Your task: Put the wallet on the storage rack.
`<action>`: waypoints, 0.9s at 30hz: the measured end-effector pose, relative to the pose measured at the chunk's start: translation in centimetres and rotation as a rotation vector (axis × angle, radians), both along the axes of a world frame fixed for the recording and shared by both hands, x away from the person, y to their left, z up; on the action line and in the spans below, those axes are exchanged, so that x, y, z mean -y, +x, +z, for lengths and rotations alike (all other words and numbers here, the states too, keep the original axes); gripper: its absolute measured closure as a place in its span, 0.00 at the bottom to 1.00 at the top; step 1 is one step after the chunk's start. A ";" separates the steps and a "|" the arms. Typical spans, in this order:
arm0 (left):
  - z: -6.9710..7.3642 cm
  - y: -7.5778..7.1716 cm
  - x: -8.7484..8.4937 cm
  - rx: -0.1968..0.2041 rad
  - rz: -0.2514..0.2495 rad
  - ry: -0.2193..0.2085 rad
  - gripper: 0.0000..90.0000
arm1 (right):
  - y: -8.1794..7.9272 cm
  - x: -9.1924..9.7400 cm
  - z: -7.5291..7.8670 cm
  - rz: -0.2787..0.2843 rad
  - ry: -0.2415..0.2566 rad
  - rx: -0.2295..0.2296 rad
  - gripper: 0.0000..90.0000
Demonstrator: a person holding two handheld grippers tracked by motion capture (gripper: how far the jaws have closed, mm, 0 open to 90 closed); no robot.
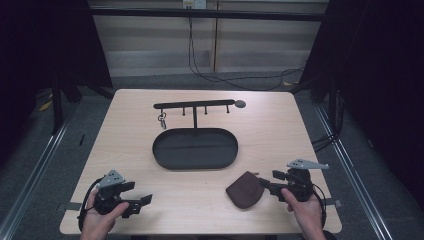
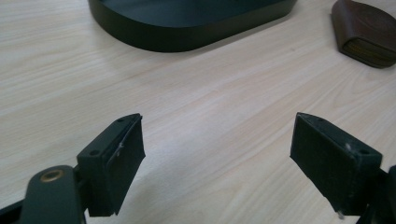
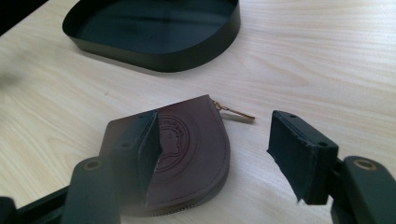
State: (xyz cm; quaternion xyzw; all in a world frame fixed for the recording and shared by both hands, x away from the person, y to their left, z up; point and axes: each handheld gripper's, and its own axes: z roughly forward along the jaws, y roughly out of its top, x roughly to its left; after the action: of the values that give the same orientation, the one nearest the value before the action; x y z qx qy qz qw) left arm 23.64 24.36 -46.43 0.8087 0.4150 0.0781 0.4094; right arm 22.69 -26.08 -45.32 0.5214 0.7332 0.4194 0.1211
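- Toward the lower right of the high view, the right tool [image 1: 263, 186] is sitting at the edge of the brown leather pouch [image 1: 245, 190], which is lying flat on the table [image 1: 280, 130], well apart from the black oval tray [image 1: 195, 148].
- Seen in the right gripper view, that tool is standing part open around the pouch's right side: one jaw is lying over the embossed flap and the other is waiting out on bare wood, so nothing is being gripped yet.
- At the lower left of the high view, the left tool [image 1: 144, 201] is resting wide open and empty over bare table.
- Judging the risk: the pouch is looking flat and soft, so jaws closing may be sliding it across the wood or pinching only the top flap, letting it sag or slip free on lifting.
- The zip pull [image 3: 235, 112] is sticking out beside the pouch and could be snagging a jaw.
- Hard to make out: the small keyring [image 1: 162, 119] hanging from the black rack [image 1: 194, 105], the embossed stamp's wording, and the pouch's near edge, which the jaw is covering.
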 end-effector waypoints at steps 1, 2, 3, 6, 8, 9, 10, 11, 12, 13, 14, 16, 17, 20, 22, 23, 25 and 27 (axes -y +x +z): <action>-0.1 0.0 0.2 0.000 -0.002 0.000 0.19 | 0.1 -0.1 0.1 0.009 -0.012 0.002 0.37; -0.3 0.0 0.4 0.000 -0.009 0.006 0.19 | 0.2 -0.2 0.3 0.013 -0.017 -0.010 0.35; -0.3 0.0 0.5 0.004 -0.007 0.006 0.19 | 0.5 -0.3 0.4 0.018 -0.010 -0.049 0.32; -0.4 0.3 0.8 0.001 -0.003 0.003 0.20 | 1.1 -0.3 0.9 0.033 -0.016 -0.089 0.30; -0.4 0.3 0.9 -0.003 -0.007 0.009 0.19 | 1.5 -0.6 1.3 0.050 -0.036 -0.122 0.25; -0.4 0.2 0.9 -0.008 -0.027 0.014 0.19 | 1.7 -0.8 1.4 0.063 -0.045 -0.147 0.23; -0.4 0.2 0.9 -0.010 -0.031 0.012 0.19 | 1.9 -0.9 1.4 0.084 -0.056 -0.168 0.22; -0.4 0.0 1.0 -0.006 -0.030 0.009 0.19 | 2.0 -1.1 1.4 0.093 -0.071 -0.186 0.21; -0.3 -0.1 1.0 0.001 -0.036 0.011 0.19 | 2.1 -1.3 1.4 0.099 -0.083 -0.201 0.21; -0.3 -0.2 1.0 0.002 -0.040 0.008 0.19 | 2.3 -1.6 1.3 0.114 -0.101 -0.225 0.20; -0.2 -0.3 1.0 0.003 -0.054 0.007 0.19 | 2.5 -1.7 1.3 0.128 -0.107 -0.246 0.19; -0.2 -0.4 1.0 0.000 -0.065 0.009 0.19 | 3.0 -2.1 1.3 0.151 -0.140 -0.285 0.18; -0.2 -0.4 1.0 0.004 -0.064 0.012 0.19 | 3.3 -2.3 1.3 0.167 -0.151 -0.316 0.18; -0.2 -0.4 0.9 0.003 -0.056 0.008 0.18 | 4.1 -2.8 1.2 0.194 -0.167 -0.373 0.16; -0.2 -0.3 0.9 0.001 -0.062 0.013 0.18 | 4.5 -3.2 1.2 0.207 -0.215 -0.391 0.17; -0.2 -0.3 0.9 -0.001 -0.062 0.012 0.18 | 4.7 -3.3 1.3 0.215 -0.227 -0.401 0.17; -0.2 -0.3 0.9 0.001 -0.063 0.012 0.18 | 5.1 -3.7 1.2 0.229 -0.239 -0.421 0.17; -0.2 -0.2 0.9 0.001 -0.065 0.012 0.18 | 5.4 -4.1 1.1 0.244 -0.258 -0.443 0.17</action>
State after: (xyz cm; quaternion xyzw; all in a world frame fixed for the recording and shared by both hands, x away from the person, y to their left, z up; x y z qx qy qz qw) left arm 23.40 23.47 -46.60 0.8240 0.3880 0.0676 0.4072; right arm 28.08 -22.01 -44.22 0.4884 0.8465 0.2100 -0.0282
